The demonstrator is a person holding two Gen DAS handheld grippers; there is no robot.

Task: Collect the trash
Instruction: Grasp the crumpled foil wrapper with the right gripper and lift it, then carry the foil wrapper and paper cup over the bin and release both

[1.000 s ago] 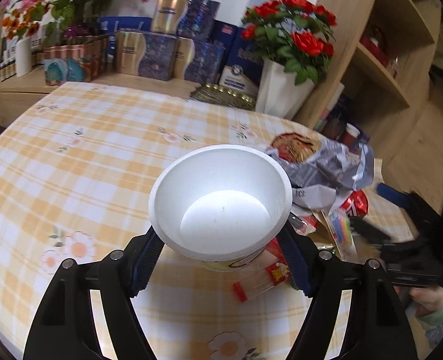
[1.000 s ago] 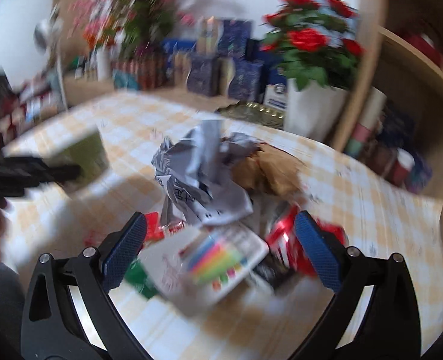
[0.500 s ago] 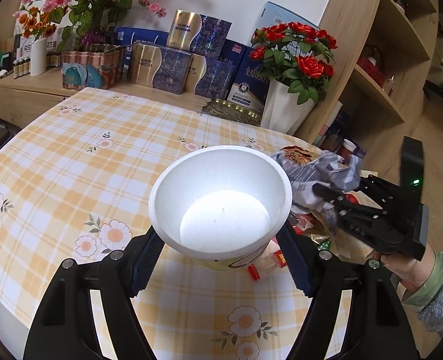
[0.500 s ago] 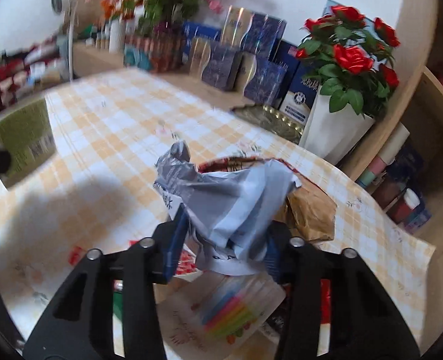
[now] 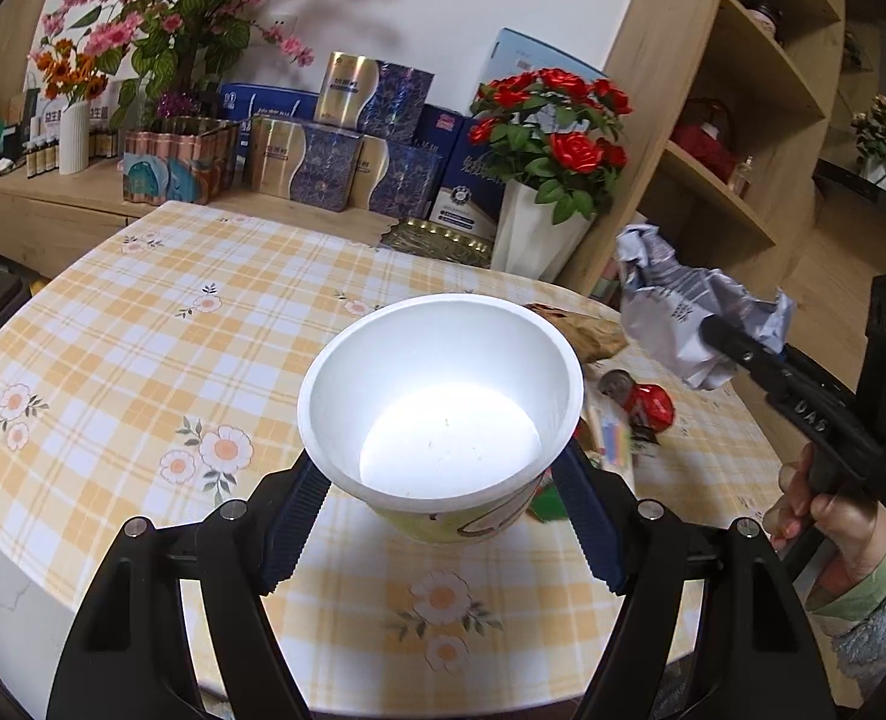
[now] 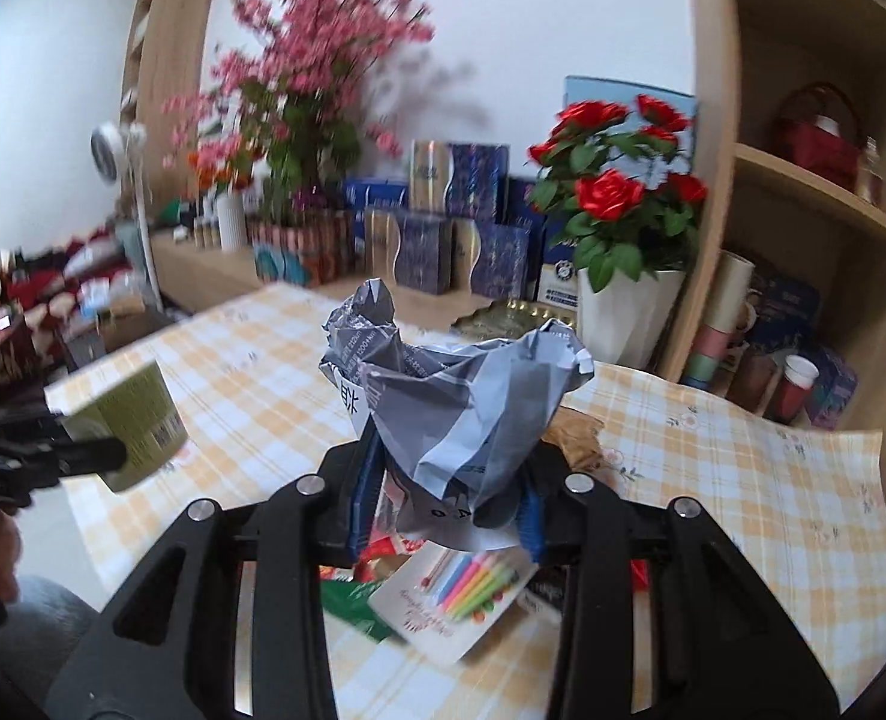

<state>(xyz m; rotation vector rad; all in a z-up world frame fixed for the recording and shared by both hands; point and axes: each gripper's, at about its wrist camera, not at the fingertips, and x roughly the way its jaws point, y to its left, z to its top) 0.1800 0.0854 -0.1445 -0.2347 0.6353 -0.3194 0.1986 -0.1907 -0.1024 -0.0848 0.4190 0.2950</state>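
Observation:
My left gripper point(image 5: 440, 468) is shut on a white foam noodle cup point(image 5: 443, 396), held upright and empty above the checked tablecloth point(image 5: 143, 330). The same cup point(image 6: 128, 426) shows at the left of the right wrist view. My right gripper point(image 6: 451, 480) has its jaws closing, and both pads press on a crumpled grey wrapper point(image 6: 460, 396). That wrapper point(image 5: 676, 306) hangs in the air over the table's right side. Below it lie a brown paper bag point(image 5: 586, 330), a crushed red can point(image 5: 646, 399), a candle pack point(image 6: 466, 582) and a green wrapper point(image 6: 353, 600).
A white vase of red roses point(image 5: 538, 228) and a gold tray point(image 5: 437, 237) stand at the table's far edge. Gift boxes point(image 5: 335, 162) line the sideboard behind. A wooden shelf unit point(image 5: 712, 150) rises at the right.
The right gripper went from wide open over the pile to shut on the grey wrapper and lifted it. The left gripper drew back and up with the cup.

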